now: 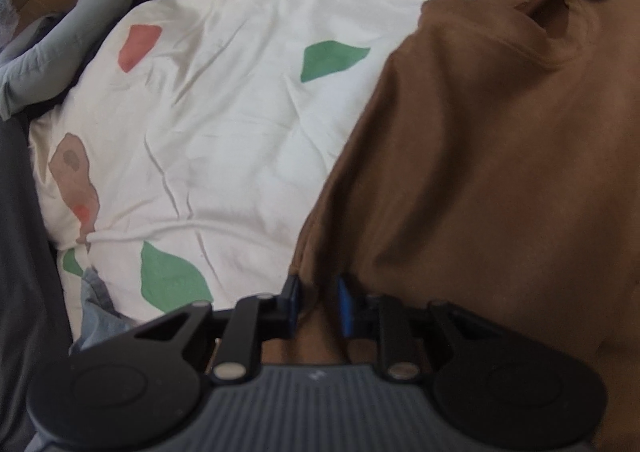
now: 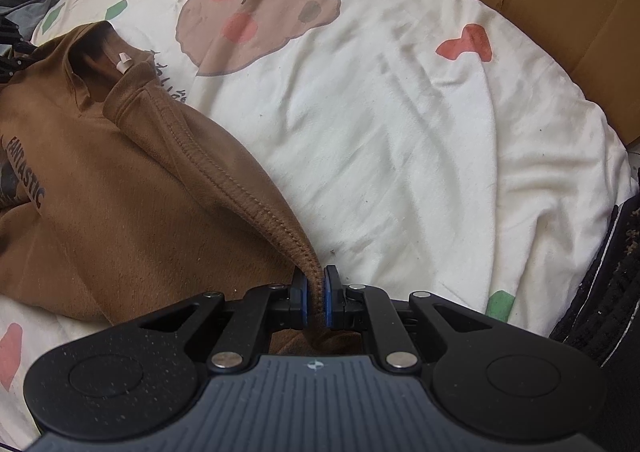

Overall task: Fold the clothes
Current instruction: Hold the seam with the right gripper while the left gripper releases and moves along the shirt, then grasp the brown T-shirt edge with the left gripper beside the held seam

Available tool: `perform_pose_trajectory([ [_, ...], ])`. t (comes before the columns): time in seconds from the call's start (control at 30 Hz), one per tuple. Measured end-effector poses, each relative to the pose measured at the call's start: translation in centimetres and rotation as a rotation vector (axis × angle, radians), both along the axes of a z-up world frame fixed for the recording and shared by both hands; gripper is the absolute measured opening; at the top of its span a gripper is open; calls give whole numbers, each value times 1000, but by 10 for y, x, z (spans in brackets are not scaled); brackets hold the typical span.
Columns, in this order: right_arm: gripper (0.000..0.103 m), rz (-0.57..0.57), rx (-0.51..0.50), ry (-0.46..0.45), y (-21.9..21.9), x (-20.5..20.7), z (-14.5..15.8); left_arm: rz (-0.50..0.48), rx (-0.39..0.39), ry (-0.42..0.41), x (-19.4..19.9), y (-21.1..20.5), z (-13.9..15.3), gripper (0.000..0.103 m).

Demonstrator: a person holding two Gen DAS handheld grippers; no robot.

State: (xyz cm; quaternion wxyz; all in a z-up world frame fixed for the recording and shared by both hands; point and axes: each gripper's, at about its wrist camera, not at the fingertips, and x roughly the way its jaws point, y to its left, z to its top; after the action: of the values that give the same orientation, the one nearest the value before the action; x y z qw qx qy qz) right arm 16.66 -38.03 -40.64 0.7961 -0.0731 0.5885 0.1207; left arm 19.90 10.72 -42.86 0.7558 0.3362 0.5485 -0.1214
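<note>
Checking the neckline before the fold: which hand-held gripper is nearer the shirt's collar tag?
Probably the right, though neither is close. The right hand-held gripper pinches a stitched hem leading up toward the tag; the left hand-held gripper straddles the brown shirt at an edge farther from it.

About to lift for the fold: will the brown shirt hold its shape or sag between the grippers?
Likely sag: the brown shirt drapes in soft folds. Its stitched hem, pinched in the right gripper, bunches easily. The left gripper looks loose around the cloth, so that side may slip.

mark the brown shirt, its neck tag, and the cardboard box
brown shirt (image 2: 132,211): right wrist view, chest fabric.
neck tag (image 2: 124,61): right wrist view, tag inside collar.
cardboard box (image 2: 580,11): right wrist view, inner wall.
</note>
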Motion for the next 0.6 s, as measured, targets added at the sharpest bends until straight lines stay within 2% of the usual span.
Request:
perform_pose_trajectory([
  [0.1, 6, 0, 1, 2, 0, 0, 0, -26, -24, 1, 5, 0, 13, 32],
  [0.37, 6, 5, -4, 5, 1, 1, -1, -78, -37, -1, 38, 8, 35, 30],
  [0.6, 6, 9, -7, 9, 2, 2, -2, -120, 14, 6, 54, 11, 25, 27],
])
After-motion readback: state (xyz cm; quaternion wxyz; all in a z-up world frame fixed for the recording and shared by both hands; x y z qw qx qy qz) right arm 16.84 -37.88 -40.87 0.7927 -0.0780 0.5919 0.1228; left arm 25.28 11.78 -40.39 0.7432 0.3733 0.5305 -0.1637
